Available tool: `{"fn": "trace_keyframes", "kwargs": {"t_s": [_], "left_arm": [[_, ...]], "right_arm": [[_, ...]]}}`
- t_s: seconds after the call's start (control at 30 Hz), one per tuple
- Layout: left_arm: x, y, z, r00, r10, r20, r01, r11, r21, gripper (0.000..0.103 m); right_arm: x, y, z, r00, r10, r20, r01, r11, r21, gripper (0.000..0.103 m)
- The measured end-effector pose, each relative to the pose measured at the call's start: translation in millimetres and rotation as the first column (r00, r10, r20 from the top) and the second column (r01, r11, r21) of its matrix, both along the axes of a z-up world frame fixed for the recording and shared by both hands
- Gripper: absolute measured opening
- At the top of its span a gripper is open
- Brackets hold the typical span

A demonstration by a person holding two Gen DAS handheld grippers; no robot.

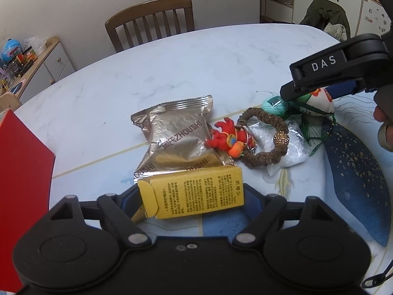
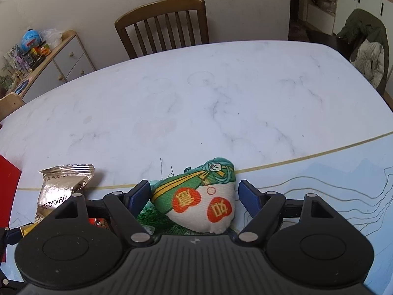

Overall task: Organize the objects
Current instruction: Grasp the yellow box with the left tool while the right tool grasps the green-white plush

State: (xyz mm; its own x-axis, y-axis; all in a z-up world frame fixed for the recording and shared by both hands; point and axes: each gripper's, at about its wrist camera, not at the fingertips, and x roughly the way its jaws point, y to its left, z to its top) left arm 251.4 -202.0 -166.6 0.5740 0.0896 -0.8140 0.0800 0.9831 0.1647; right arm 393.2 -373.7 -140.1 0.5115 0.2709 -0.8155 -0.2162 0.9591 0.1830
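L gripper [image 1: 191, 196]: yellow carton [image 1: 194, 194] bracketed btwn fingers, grip not confirmed | R gripper [image 2: 194, 196]: wide, printed fabric sachet [image 2: 199, 204] btwn fingers, untouched | foil snack pack [image 1: 176, 137], lobster keychain [image 1: 228, 137], bead bracelet [image 1: 265, 137] beyond L fingertips, unsorted | progress: early

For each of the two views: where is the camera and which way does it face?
Left wrist: on the left gripper, angled down at a yellow box between its fingers; right gripper and a hand show.
Right wrist: on the right gripper, angled down, astride a cloth pouch.
Shared: foil packet, table, chair.
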Motion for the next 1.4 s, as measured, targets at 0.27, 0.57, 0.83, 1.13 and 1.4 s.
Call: {"fn": "trace_keyframes", "kwargs": {"t_s": [0.27,0.57,0.83,1.13,1.4], "left_arm": [[-2,1,4,1.0,0.003,-0.011,-0.003,1.0,-0.021,0.073],[-12,16,28,0.999,0.016,-0.032,-0.018,0.998,-0.063,0.073],[-29,35,60,0.999,0.015,-0.03,-0.018,0.994,-0.106,0.073],[-54,67,94,0.999,0.01,-0.051,-0.018,0.985,-0.17,0.073],[-72,112,116,0.997,0.037,-0.074,-0.051,0.98,-0.192,0.073]], "right_arm": [[-4,-1,0,1.0,-0.015,-0.004,0.015,1.0,0.018,0.072],[-24,-3,23,0.999,-0.002,0.035,0.001,1.0,0.013,0.068],[-57,0,61,0.995,0.059,0.077,-0.06,0.998,0.013,0.068],[-98,17,105,0.987,0.133,0.084,-0.135,0.991,0.015,0.068],[-133,57,139,0.969,0.227,0.096,-0.228,0.974,0.001,0.068]]}}
